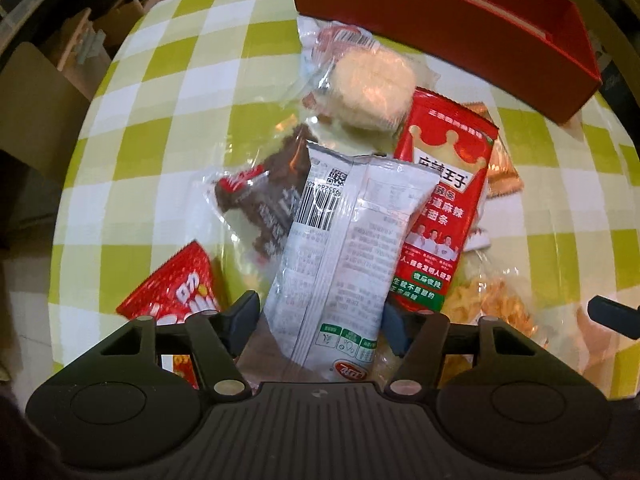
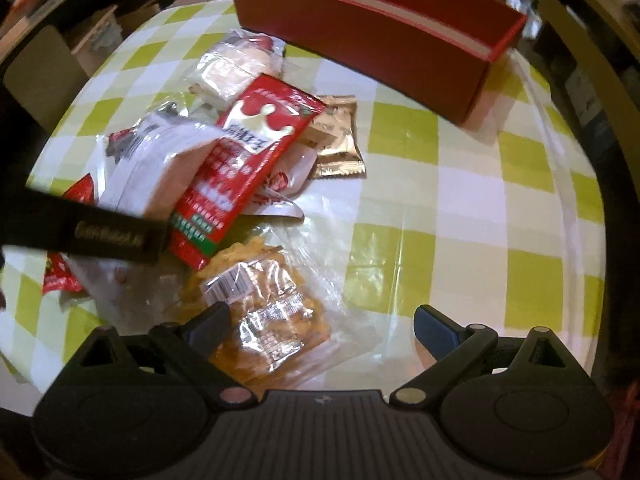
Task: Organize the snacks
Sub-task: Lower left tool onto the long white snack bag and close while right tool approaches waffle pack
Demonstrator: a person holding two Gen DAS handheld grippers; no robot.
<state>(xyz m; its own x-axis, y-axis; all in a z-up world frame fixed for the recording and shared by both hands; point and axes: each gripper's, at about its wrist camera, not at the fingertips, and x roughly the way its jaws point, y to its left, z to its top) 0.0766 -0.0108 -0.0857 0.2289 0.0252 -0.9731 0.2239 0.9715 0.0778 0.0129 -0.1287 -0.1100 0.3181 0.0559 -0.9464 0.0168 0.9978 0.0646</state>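
Jaws of the left gripper (image 1: 320,320) stand against both sides of a white foil snack packet with a barcode (image 1: 344,248), pinching its lower part; the packet runs from 6 o'clock up towards 12 in the left wrist view. Jaws of the right gripper (image 2: 322,324) stand wide apart, nothing pressed between them; a clear bag of orange fried strips (image 2: 260,300) lies under and just beside its left finger (image 2: 208,326).

Heap of snacks noted at centre of the left wrist view, on a round table under a green-and-white checked cloth (image 1: 160,92):
- tall red packet with a gold crown and white lettering (image 1: 444,208), at 3 o'clock of the white packet, touching it
- clear-wrapped dark brown snack (image 1: 264,200), at 9 o'clock, partly beneath the white packet
- clear-wrapped pale round cake (image 1: 372,88), at 12 o'clock
- red bag with white and yellow print (image 1: 176,292), at 7 o'clock, beside the left finger
- small gold foil sachet (image 2: 340,140), at 3 o'clock of the red crown packet in the right wrist view

A long red open-topped cardboard box (image 1: 460,20) stands beyond the heap at 1 o'clock; its contents cannot be seen
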